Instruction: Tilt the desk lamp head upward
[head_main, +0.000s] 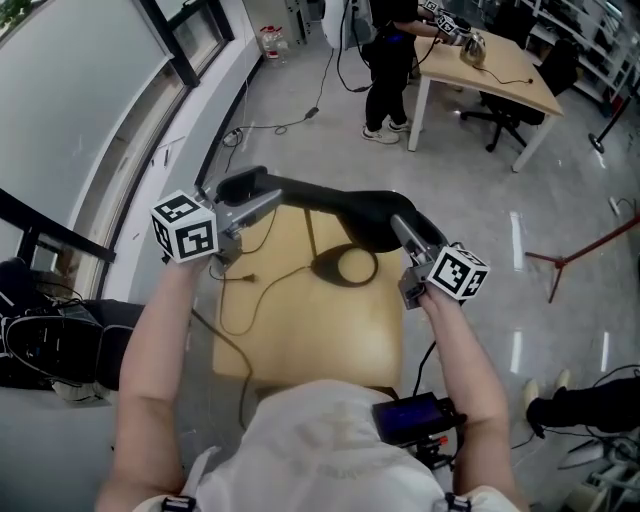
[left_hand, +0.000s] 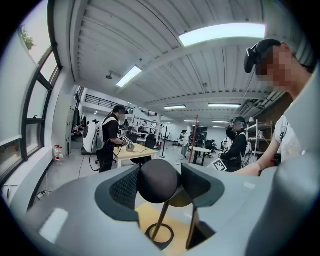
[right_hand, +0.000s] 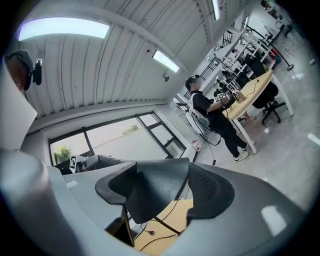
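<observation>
Here, seen from above, a person holds a gripper in each hand over a small wooden table (head_main: 300, 350). A black desk lamp (head_main: 320, 200) stands on it, its ring base (head_main: 345, 266) near the table's far edge and a thin cable (head_main: 262, 292) trailing across the left of the top. The lamp's long body lies roughly level above the table, running from left to right.

The left gripper (head_main: 266, 201) reaches in from the left. Its own view shows its jaws closed on the lamp's rounded black end (left_hand: 158, 181), one pad pressed to each side, with a slim stem (left_hand: 161, 224) dropping from there to the ring base on the table.

The right gripper (head_main: 401, 224) comes in from the right, on the wider lamp head (head_main: 375, 215). In its own view the black cone of the lamp head (right_hand: 155, 192) fills the gap between the jaws, which stand wide and bear on it from both sides.

Far off, another person (head_main: 390, 70) stands at a long pale table (head_main: 500, 65).
</observation>
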